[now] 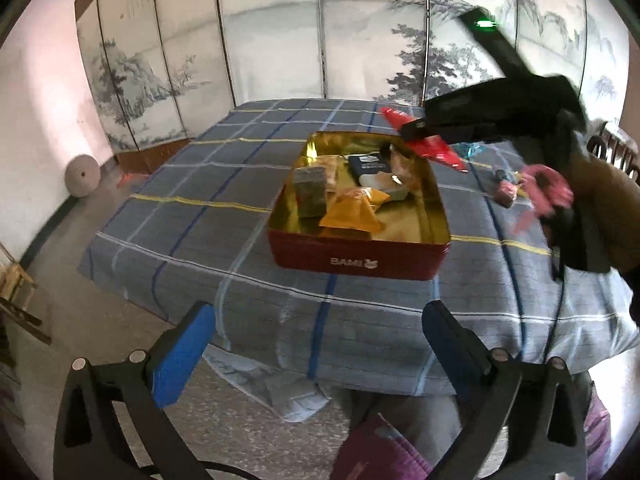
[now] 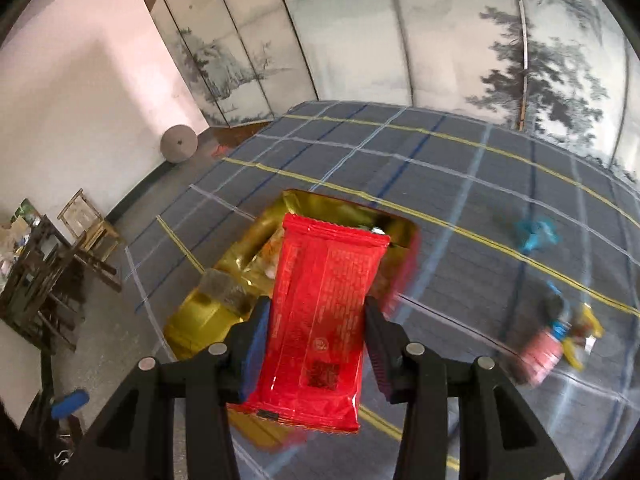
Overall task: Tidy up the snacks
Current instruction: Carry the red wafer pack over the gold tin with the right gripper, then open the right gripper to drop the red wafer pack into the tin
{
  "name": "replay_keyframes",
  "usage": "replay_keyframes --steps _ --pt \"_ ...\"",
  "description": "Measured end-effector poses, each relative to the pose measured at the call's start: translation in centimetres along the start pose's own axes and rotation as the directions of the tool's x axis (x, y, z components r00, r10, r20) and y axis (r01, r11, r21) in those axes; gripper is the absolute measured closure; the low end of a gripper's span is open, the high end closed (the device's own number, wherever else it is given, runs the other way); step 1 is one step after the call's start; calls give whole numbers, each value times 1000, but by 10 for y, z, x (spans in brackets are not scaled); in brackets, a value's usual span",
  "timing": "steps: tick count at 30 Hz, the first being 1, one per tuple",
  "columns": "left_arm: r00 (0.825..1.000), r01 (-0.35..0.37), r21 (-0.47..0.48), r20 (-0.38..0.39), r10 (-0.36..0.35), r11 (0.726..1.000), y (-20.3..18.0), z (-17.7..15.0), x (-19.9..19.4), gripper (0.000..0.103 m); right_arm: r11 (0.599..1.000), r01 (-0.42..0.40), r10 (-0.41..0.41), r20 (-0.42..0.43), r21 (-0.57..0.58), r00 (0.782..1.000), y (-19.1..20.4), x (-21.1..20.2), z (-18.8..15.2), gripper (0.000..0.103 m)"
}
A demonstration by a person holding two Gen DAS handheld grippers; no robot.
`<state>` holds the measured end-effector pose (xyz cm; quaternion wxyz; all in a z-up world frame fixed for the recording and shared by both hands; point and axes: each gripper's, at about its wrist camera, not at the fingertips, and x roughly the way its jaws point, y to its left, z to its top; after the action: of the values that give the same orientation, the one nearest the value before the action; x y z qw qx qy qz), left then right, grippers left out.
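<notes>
Jaws clamp red packet [image 2: 320,320] — plaid tablecloth [image 1: 200,216], painted screen [image 1: 272,40].

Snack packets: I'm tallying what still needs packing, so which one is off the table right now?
The red packet, pinched in the right claw above the gold-lined tin. The others lie inside the tin or on the checked cloth.

Red tin [image 1: 356,262], open, on checked surface [image 1: 192,216], snack packets inside; left tongs [image 1: 316,344] spread wide, empty; right tongs [image 1: 416,128] clamping red packet [image 1: 440,152] over it.
</notes>
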<state>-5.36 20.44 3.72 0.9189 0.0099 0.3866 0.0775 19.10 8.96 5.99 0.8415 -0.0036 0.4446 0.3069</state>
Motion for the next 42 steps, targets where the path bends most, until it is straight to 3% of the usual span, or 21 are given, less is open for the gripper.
replay_keyframes --steps 6,14,28,33,42 --pt "997 -51 36 -53 53 998 3 0 15 1 1000 17 -17 -62 2 998 11 48 11 58" --pt "995 -30 13 -97 31 999 14 0 31 1 999 50 -51 -99 -18 994 20 84 26 58" --pt "990 -16 -6 -144 15 1000 23 -4 42 1 994 97 -102 -120 -51 988 40 106 28 56" --pt "988 -18 -10 -155 16 1000 24 -5 44 1 996 86 -88 -81 -30 993 39 98 29 56" --pt "988 -21 8 -154 22 1000 19 -5 41 1 1000 4 -6 98 21 995 29 40 16 52"
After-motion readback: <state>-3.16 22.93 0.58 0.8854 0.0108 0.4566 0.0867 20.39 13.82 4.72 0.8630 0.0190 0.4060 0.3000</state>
